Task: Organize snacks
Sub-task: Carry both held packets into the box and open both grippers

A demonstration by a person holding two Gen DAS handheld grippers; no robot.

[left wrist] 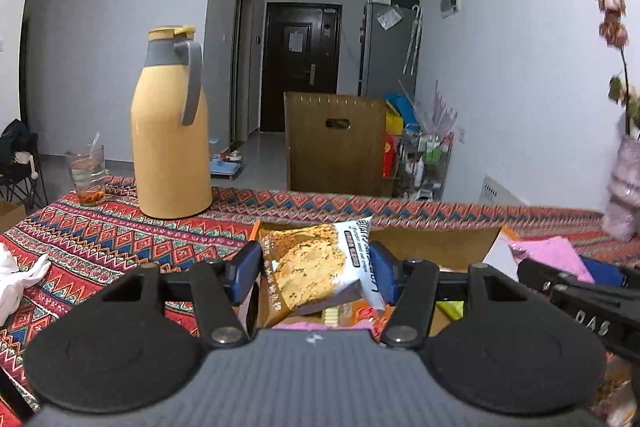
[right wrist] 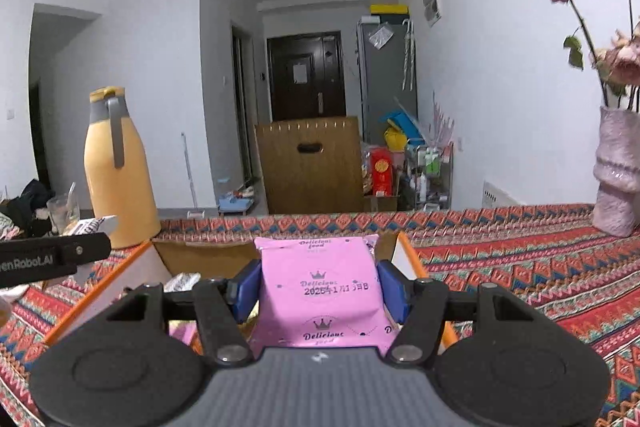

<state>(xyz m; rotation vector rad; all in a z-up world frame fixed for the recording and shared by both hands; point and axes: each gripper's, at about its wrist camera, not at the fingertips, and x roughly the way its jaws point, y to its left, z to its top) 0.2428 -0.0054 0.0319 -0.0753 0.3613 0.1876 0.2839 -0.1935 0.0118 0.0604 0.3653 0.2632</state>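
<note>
My left gripper (left wrist: pixel 316 269) is shut on a cookie packet (left wrist: pixel 316 263), white with a brown cookie picture, held above an open cardboard box (left wrist: pixel 440 243) with orange flaps. Several snack packets lie inside the box (left wrist: pixel 344 315). My right gripper (right wrist: pixel 320 287) is shut on a pink "Delicious food" packet (right wrist: pixel 320 287), held over the same box (right wrist: pixel 200 255). The right gripper's arm shows at the right edge of the left wrist view (left wrist: pixel 580 299). The left gripper's arm shows at the left of the right wrist view (right wrist: pixel 52 259).
The table wears a red patterned cloth (left wrist: pixel 100 239). A tall yellow thermos (left wrist: pixel 172 131) and a glass (left wrist: pixel 86 171) stand at the back left. A pink vase with dried flowers (right wrist: pixel 616 179) stands at the back right. White tissue (left wrist: pixel 16 279) lies at the left.
</note>
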